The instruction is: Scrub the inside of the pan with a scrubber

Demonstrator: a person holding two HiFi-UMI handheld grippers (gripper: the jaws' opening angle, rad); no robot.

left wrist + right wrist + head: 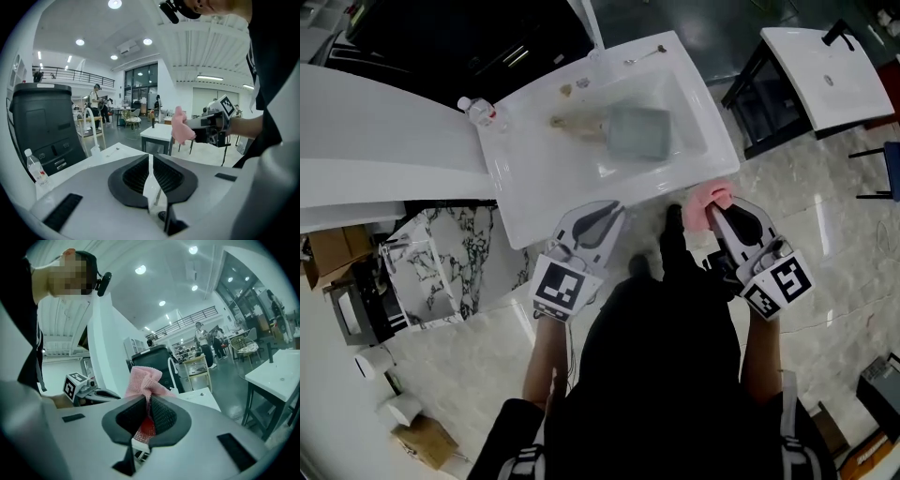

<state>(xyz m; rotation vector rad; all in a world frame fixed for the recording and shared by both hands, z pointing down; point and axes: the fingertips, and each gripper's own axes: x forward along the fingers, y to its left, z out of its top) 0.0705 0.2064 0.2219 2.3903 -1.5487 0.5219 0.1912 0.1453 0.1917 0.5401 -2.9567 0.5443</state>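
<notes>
A grey square pan (639, 131) with a wooden handle (573, 122) lies in the basin of the white sink top (534, 178), blurred in the head view. Both grippers hang in front of the sink's near edge, short of the pan. My left gripper (602, 212) is shut with nothing between its jaws (150, 161). To its right, my right gripper (713, 212) is shut on a pink mesh scrubber (711, 195), which bunches up above the pads (145, 380). The left gripper view also shows the scrubber (181, 127) sticking out of the right gripper (212, 127).
A small water bottle (481, 111) stands at the sink top's left corner and a spoon (645, 56) lies near its far edge. A second white table (830, 75) stands at the upper right. A marble block (441, 262) and cardboard boxes (333, 248) sit at the left.
</notes>
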